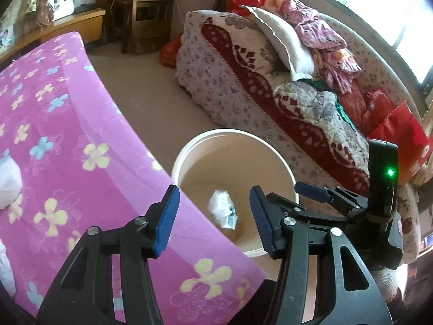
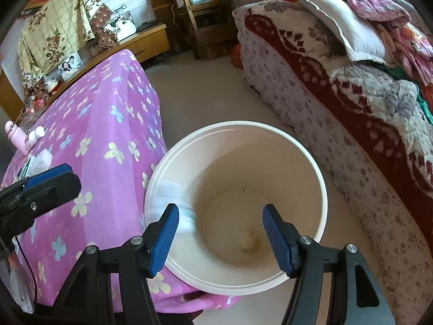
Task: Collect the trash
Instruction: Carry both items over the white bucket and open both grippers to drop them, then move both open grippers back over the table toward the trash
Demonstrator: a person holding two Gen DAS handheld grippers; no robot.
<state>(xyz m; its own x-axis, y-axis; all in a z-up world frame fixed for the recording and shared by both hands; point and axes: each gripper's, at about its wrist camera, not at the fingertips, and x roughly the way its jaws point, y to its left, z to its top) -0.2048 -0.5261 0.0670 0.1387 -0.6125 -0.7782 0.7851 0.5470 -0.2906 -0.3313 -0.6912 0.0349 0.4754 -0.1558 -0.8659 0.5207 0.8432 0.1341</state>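
A cream bucket (image 1: 232, 132) stands on the floor between the pink-covered table and the sofa. My left gripper (image 1: 213, 192) hangs open above it, and a crumpled white tissue (image 1: 223, 208) lies loose inside, below the jaws. My right gripper (image 2: 220, 211) is also open over the bucket (image 2: 235, 124). A blurred white wad (image 2: 176, 197) is at the bucket's left inner wall, free of the pads. A yellowish lump (image 2: 249, 239) lies on the bucket floor. More white crumpled paper (image 1: 8, 184) rests on the table.
The table with the pink flowered cloth (image 2: 108, 124) touches the bucket's left side and carries a pink bottle (image 2: 16, 138) and a white bottle (image 2: 35, 135). A sofa piled with blankets (image 2: 365, 94) runs along the right. Wooden furniture (image 2: 205, 13) stands at the back.
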